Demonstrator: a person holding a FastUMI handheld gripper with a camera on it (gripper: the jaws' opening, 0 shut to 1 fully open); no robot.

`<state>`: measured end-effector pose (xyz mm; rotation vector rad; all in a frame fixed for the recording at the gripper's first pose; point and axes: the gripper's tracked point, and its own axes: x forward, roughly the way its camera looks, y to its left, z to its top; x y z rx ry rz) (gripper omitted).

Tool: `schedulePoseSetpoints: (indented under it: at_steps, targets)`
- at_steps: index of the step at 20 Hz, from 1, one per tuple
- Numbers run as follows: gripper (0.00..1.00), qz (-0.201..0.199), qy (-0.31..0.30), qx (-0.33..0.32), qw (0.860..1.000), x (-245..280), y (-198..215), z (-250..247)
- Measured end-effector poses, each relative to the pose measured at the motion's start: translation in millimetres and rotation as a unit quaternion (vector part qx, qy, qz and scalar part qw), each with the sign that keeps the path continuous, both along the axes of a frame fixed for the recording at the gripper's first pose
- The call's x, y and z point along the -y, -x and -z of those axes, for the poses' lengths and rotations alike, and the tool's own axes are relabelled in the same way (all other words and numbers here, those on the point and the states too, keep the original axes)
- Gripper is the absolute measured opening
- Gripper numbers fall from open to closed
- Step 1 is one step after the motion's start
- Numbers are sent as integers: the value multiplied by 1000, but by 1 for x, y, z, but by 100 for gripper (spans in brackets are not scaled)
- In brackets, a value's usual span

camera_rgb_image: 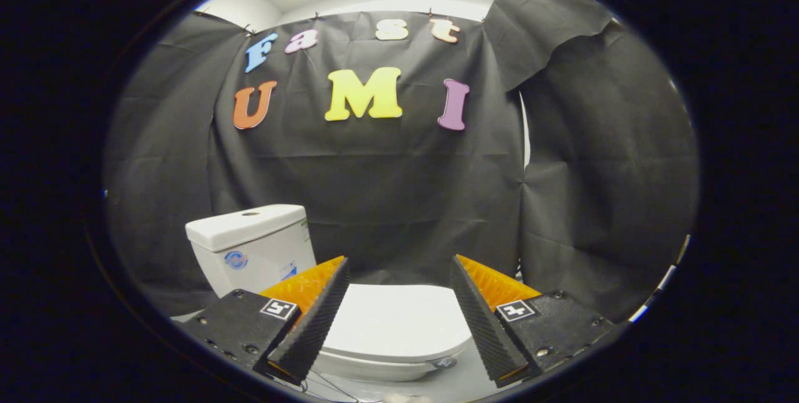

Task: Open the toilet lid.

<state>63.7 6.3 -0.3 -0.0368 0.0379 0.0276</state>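
Toilet lid (393,322) is lying shut & flat on the bowl, showing between the wide-open, empty fingers of the gripper (399,287), prob. lining up for its front lip at 6 o'clock, w/ tank (249,247) sitting at 10 o'clock, lid's sides hiding behind the fingers.

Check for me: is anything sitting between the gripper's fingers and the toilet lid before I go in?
Nothing visible stands in the way. The gripper is open, and the closed toilet lid lies in the gap between its fingers, just beyond the tips. The lid's top is bare. The tank stands behind the lid, off to the side of one finger.
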Motion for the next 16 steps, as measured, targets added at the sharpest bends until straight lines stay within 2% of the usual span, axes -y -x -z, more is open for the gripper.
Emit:
schedulePoseSetpoints:
  at_steps: [5,10,14,16]
  targets:
    - [100,16,-3,-20,1000,50,-50,24]
    - [100,25,-99,-69,992,100,-77,83]
    - [98,38,-175,-131,975,128,-84,141]
    - [98,36,-184,-146,971,139,-80,176]
